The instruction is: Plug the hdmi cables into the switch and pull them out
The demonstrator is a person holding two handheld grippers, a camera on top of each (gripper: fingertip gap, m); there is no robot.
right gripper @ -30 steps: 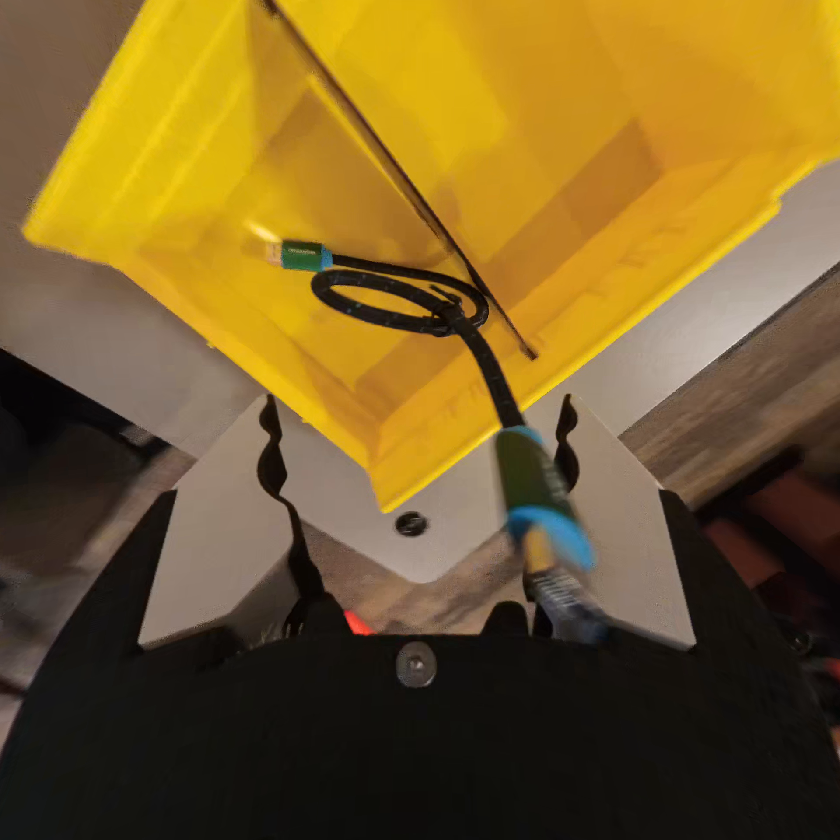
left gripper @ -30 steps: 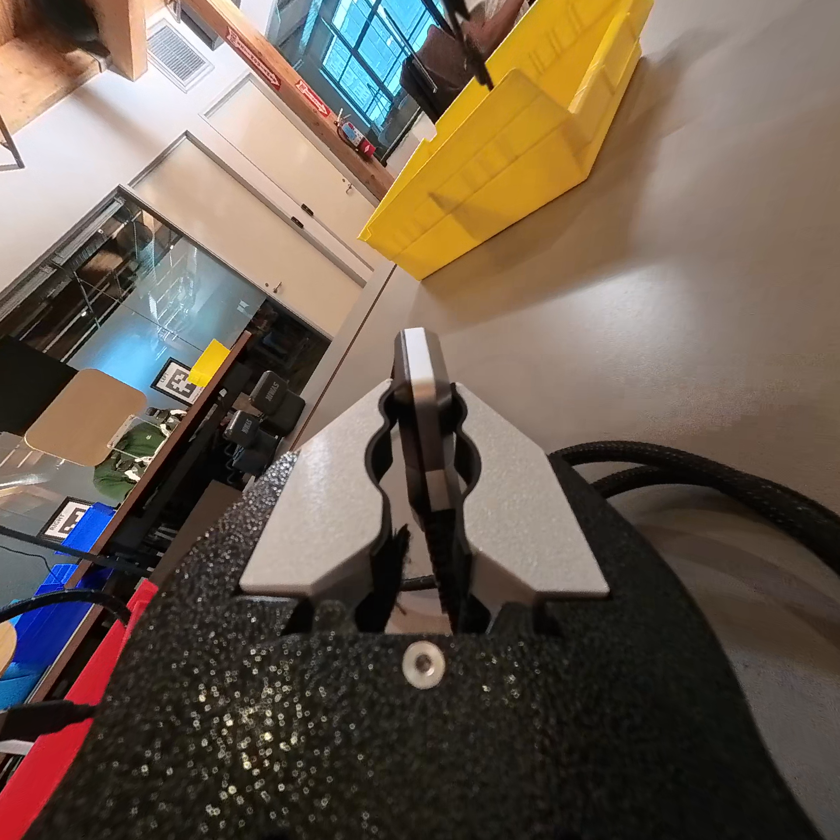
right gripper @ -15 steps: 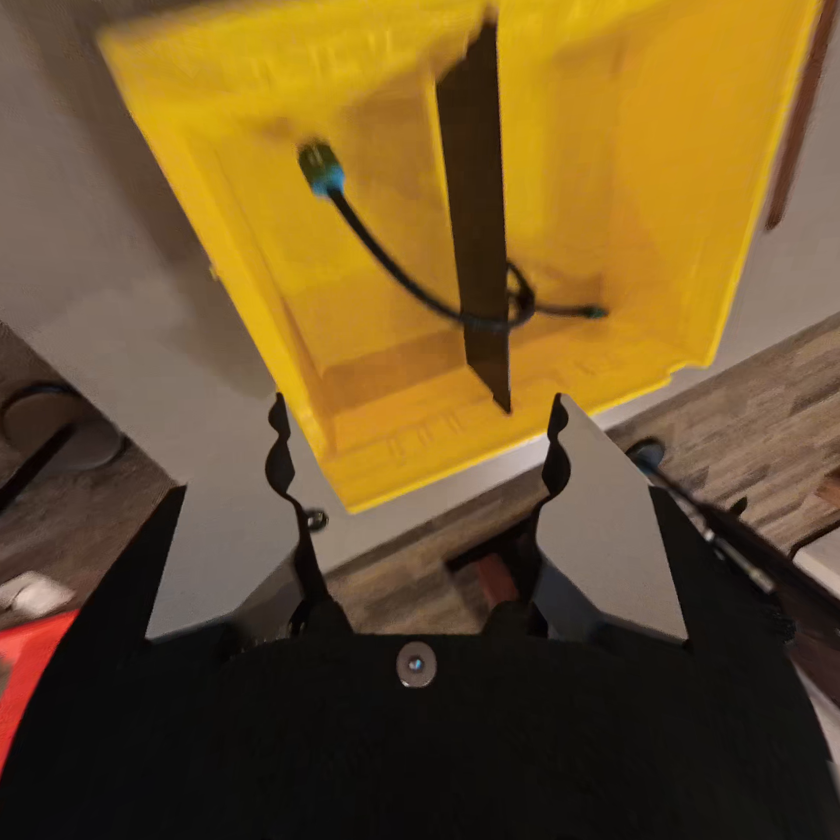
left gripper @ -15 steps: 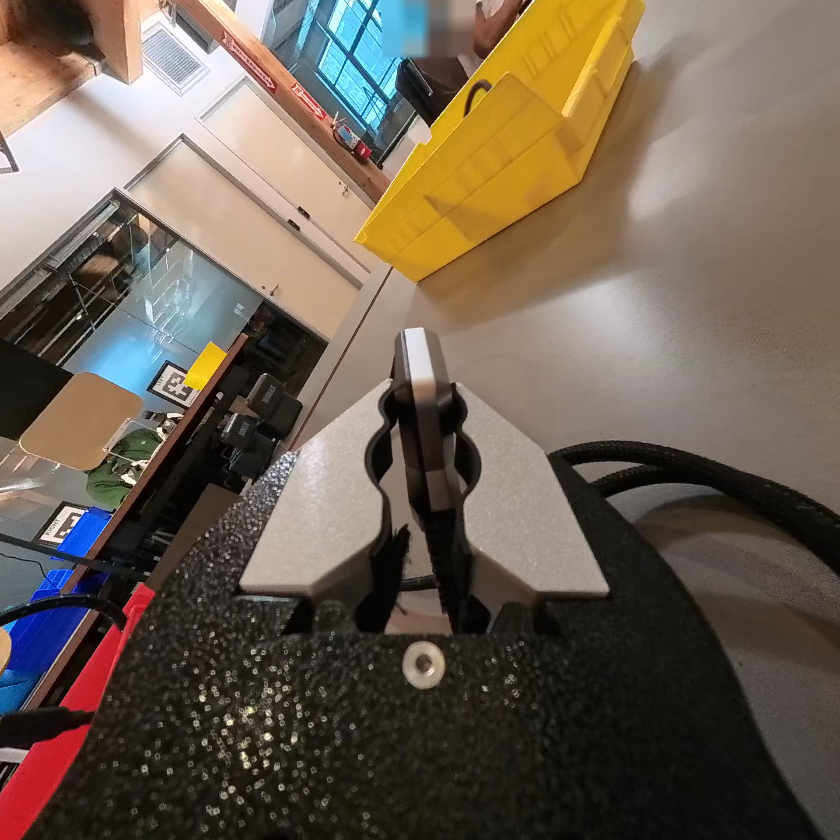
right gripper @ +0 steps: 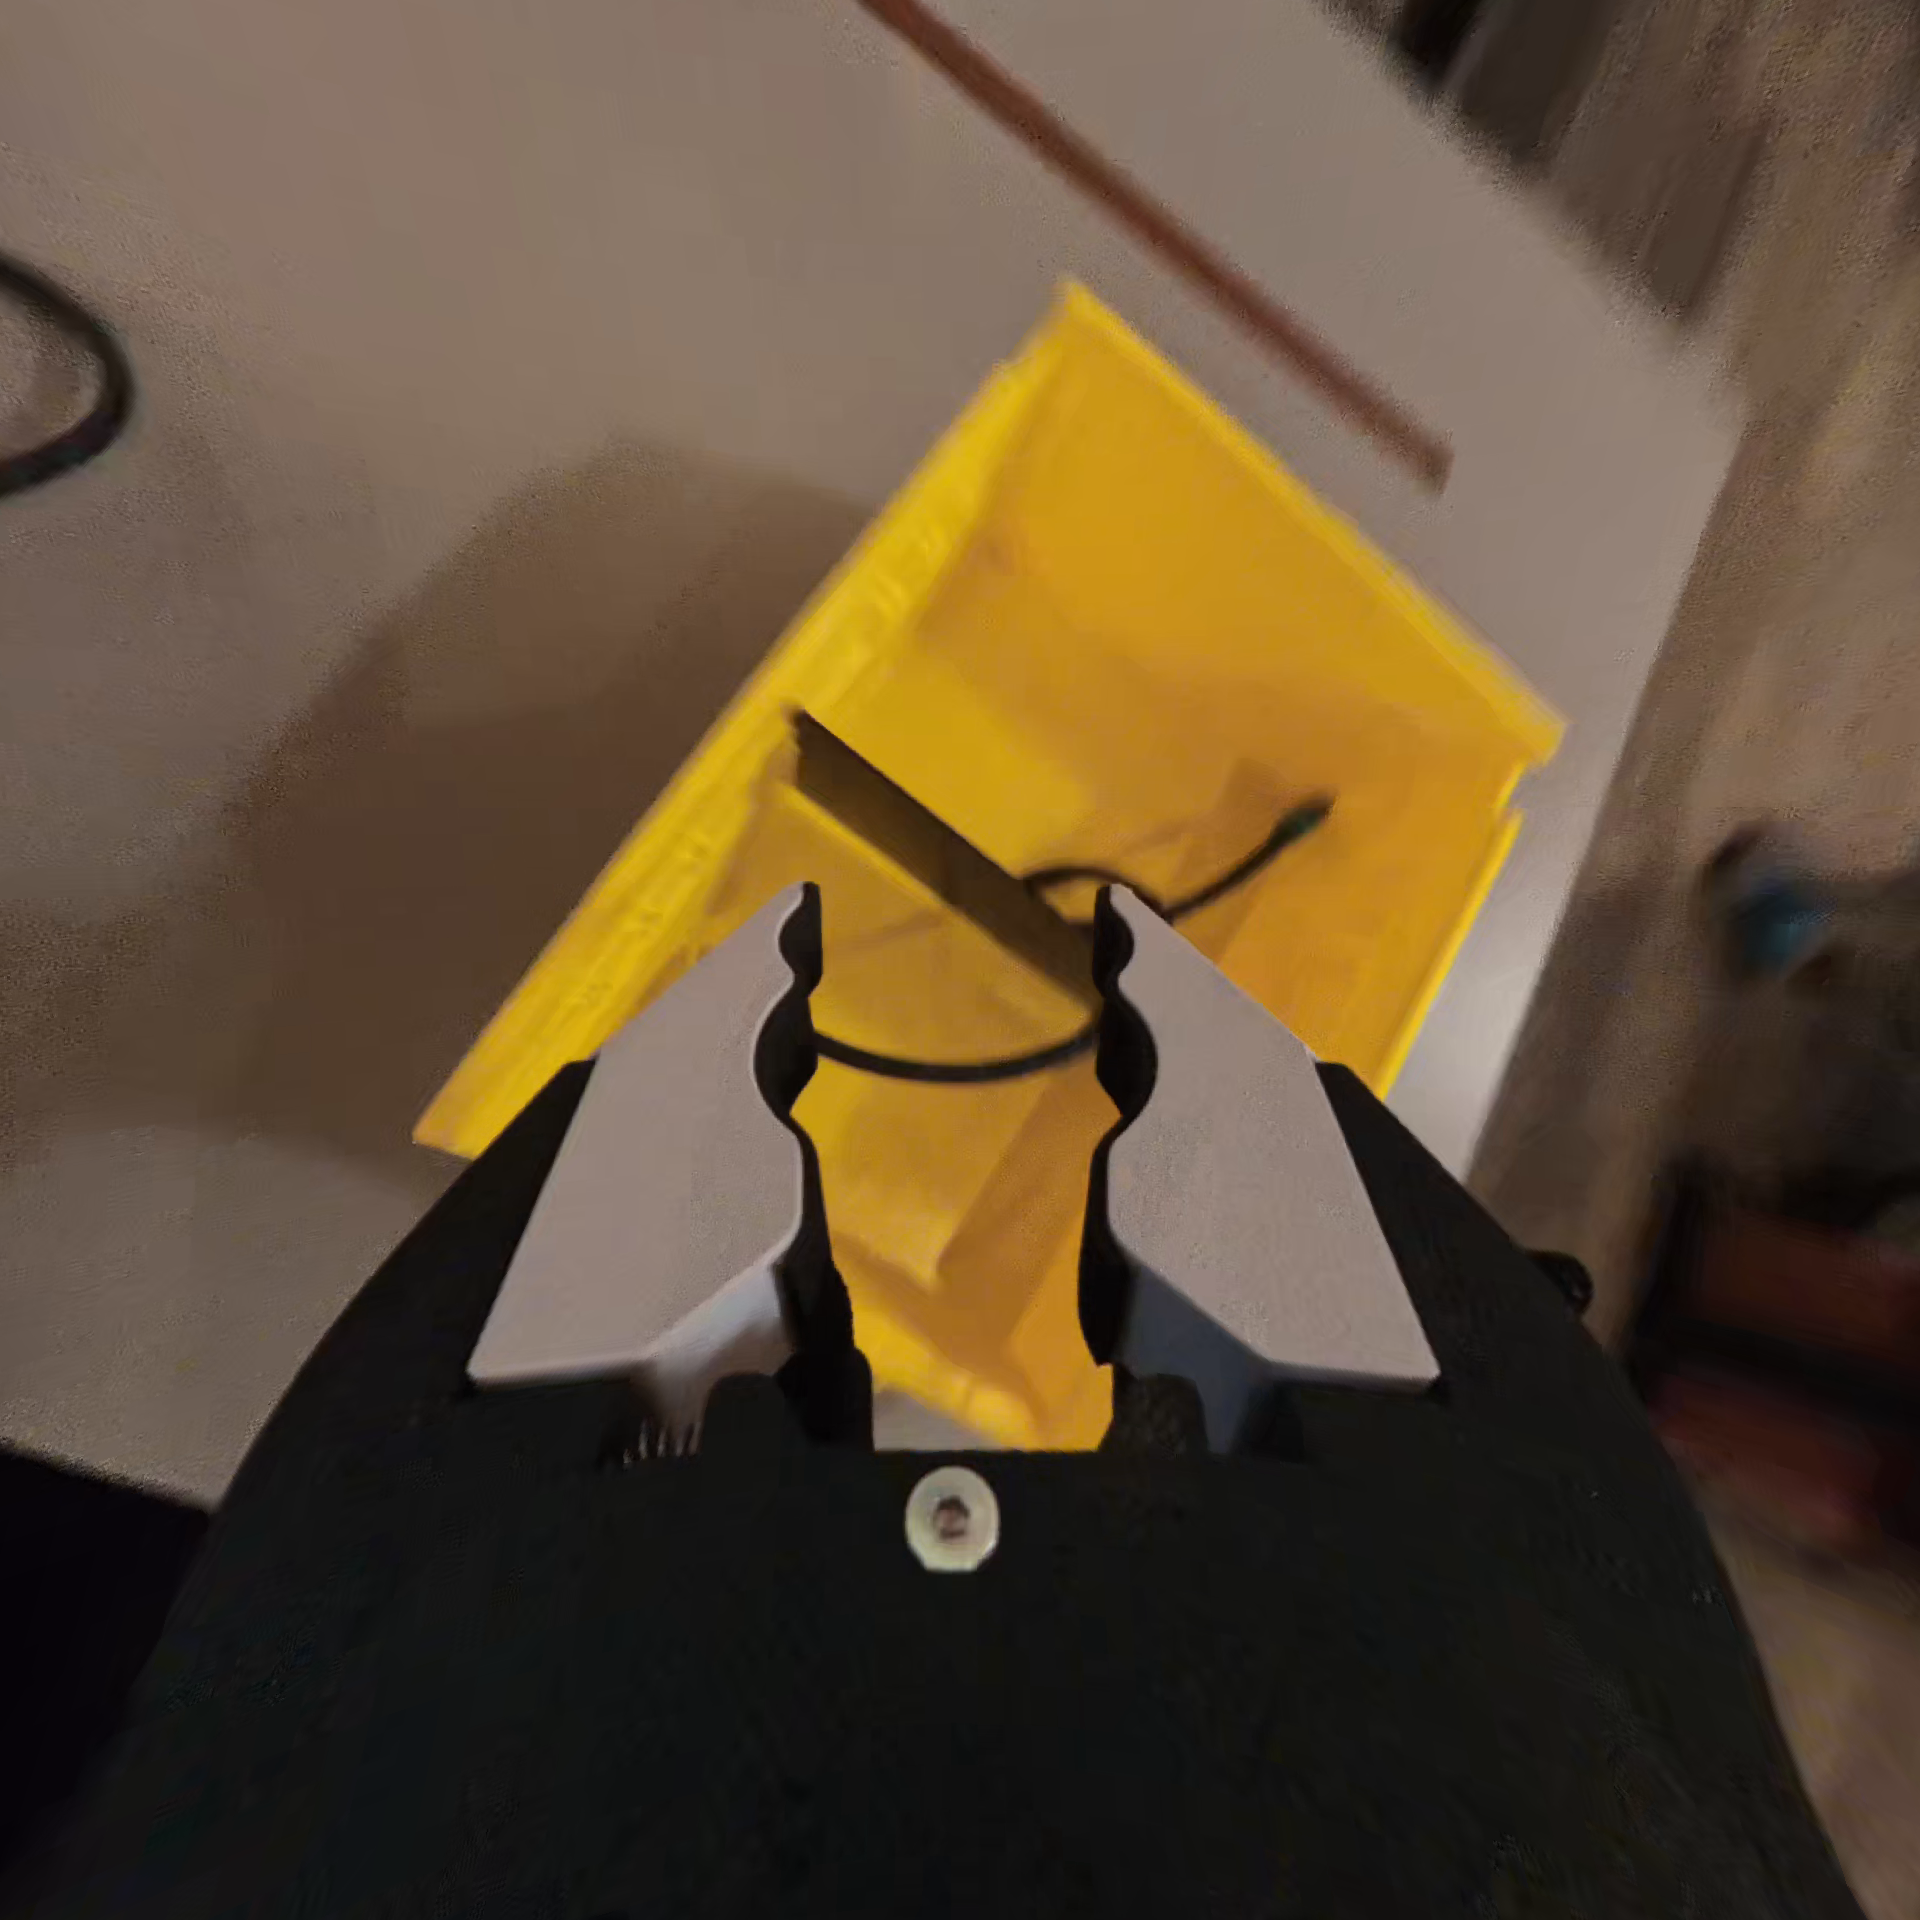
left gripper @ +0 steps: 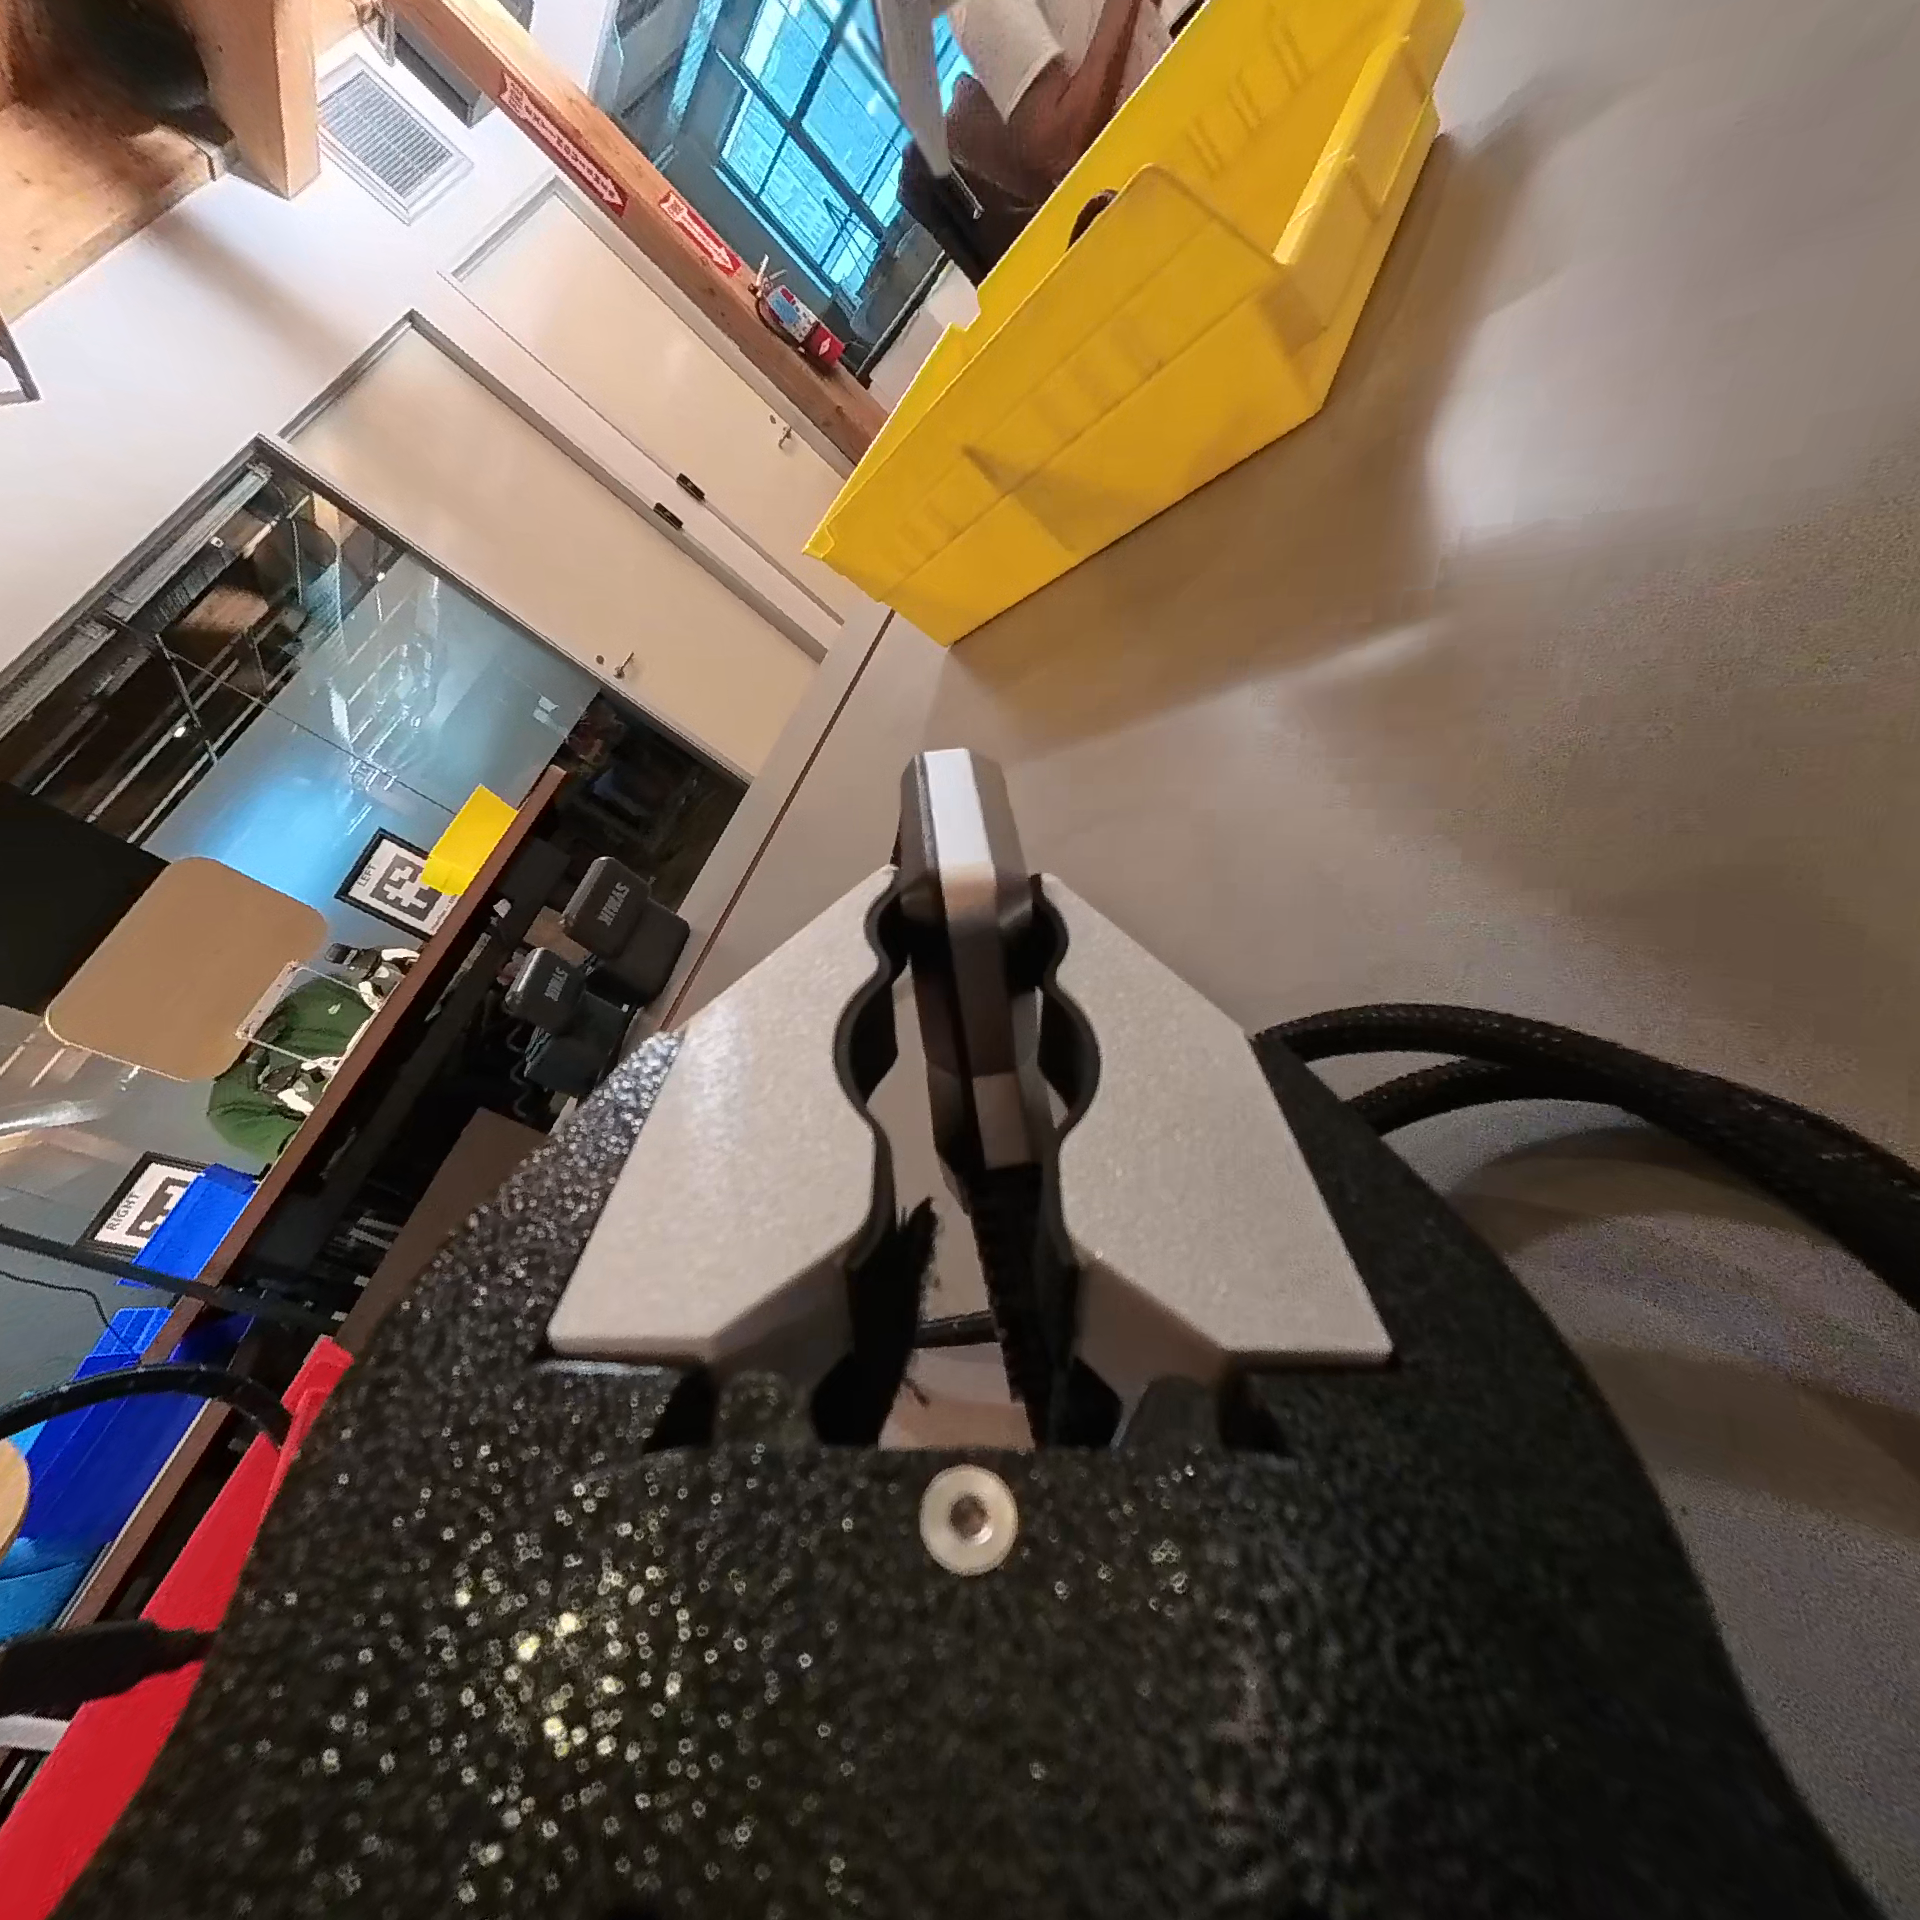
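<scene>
My left gripper [left gripper: 961, 894] is shut on a thin grey and black switch [left gripper: 961, 831], seen edge-on and held low over the grey table [left gripper: 1558, 727]. Black braided cables [left gripper: 1558, 1049] curve on the table to its right. My right gripper [right gripper: 956, 904] is open and empty, high above the yellow bin [right gripper: 1091, 675]. A thin black hdmi cable [right gripper: 935, 1070] lies looped in the bin across its dark divider [right gripper: 914, 831], one plug end [right gripper: 1299, 821] toward the far wall. The right wrist view is blurred.
The yellow bin [left gripper: 1143, 416] stands at the far side of the table in the left wrist view, with a person behind it. A black cable loop [right gripper: 62, 416] lies on the table at the left. The table edge and the floor are at the right.
The green-plugged cable left my right gripper and now lies in the bin. My right gripper has pulled back and up from the bin, and its jaws have narrowed. The left gripper has barely moved.
</scene>
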